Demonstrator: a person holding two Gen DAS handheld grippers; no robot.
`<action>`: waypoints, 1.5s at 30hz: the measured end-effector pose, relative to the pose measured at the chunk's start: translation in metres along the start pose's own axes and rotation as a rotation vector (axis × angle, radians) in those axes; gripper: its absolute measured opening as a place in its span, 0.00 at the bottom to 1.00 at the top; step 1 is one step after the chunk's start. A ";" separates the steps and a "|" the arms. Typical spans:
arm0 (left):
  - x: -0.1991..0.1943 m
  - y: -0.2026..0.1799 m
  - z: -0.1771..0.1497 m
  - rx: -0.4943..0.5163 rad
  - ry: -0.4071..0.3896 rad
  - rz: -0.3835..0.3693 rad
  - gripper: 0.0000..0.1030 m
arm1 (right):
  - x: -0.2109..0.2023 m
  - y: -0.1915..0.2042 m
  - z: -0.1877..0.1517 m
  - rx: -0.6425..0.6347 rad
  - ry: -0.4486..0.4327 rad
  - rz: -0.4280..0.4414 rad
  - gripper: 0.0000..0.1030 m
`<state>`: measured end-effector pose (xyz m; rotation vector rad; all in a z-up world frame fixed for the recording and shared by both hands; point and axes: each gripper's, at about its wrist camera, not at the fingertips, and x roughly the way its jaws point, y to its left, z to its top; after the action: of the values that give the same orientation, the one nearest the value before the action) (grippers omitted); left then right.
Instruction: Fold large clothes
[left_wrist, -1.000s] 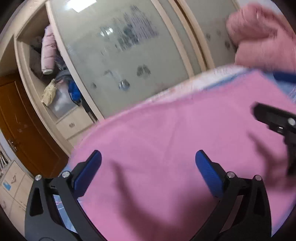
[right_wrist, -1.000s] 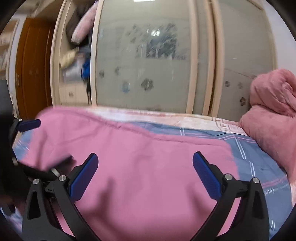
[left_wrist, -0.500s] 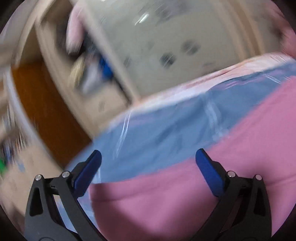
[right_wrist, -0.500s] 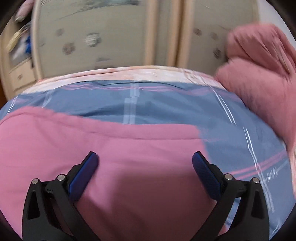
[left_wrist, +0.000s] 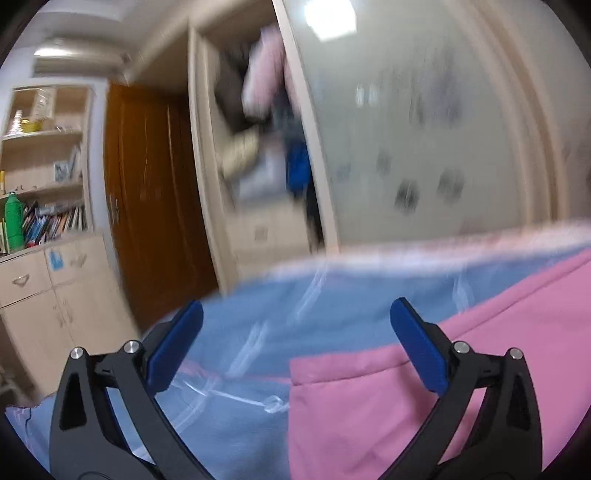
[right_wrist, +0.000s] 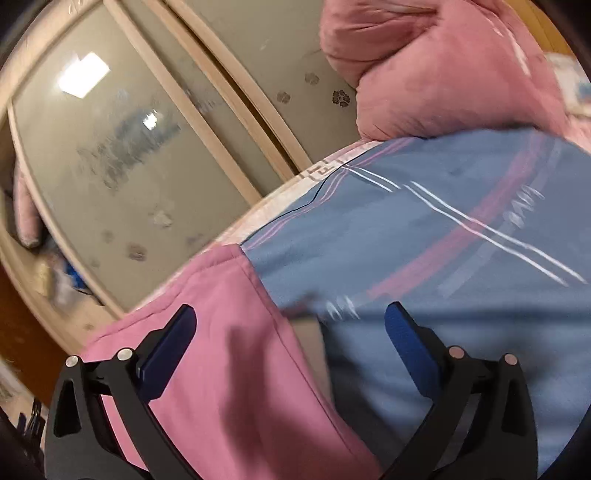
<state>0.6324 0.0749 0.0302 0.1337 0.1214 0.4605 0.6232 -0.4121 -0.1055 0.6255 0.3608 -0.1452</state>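
A pink garment (left_wrist: 388, 406) lies flat on a bed with a blue striped sheet (left_wrist: 280, 314). In the left wrist view its stitched left edge runs under my left gripper (left_wrist: 295, 339), which hovers open above that corner with nothing between its blue pads. In the right wrist view the pink garment (right_wrist: 229, 350) fills the lower left, its right edge crossing between the fingers. My right gripper (right_wrist: 290, 338) is open and tilted over that edge, holding nothing, with the blue sheet (right_wrist: 424, 258) under its right finger.
A bunched dusty-pink quilt (right_wrist: 443, 62) sits at the head of the bed. Frosted sliding wardrobe doors (left_wrist: 424, 129) stand beyond the bed, with an open wardrobe bay of clothes (left_wrist: 266, 129), a brown door (left_wrist: 155, 192) and a bookshelf cabinet (left_wrist: 40, 192) to the left.
Both grippers have swung outward, the left toward the garment's left edge and the right toward its right edge. Blue sheet now shows beside the pink cloth in both views. Both stay open.
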 end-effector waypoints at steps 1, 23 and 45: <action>-0.023 0.010 0.006 -0.010 -0.054 0.022 0.98 | -0.021 -0.006 -0.008 -0.017 0.006 0.012 0.99; -0.352 0.100 -0.056 -0.039 0.341 -0.388 0.98 | -0.362 0.078 -0.182 -0.686 0.033 0.047 0.99; -0.389 0.082 -0.053 -0.089 0.339 -0.490 0.98 | -0.370 0.095 -0.194 -0.686 0.069 0.086 0.99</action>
<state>0.2435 -0.0215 0.0247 -0.0640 0.4539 -0.0048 0.2471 -0.2113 -0.0609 -0.0329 0.4198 0.0850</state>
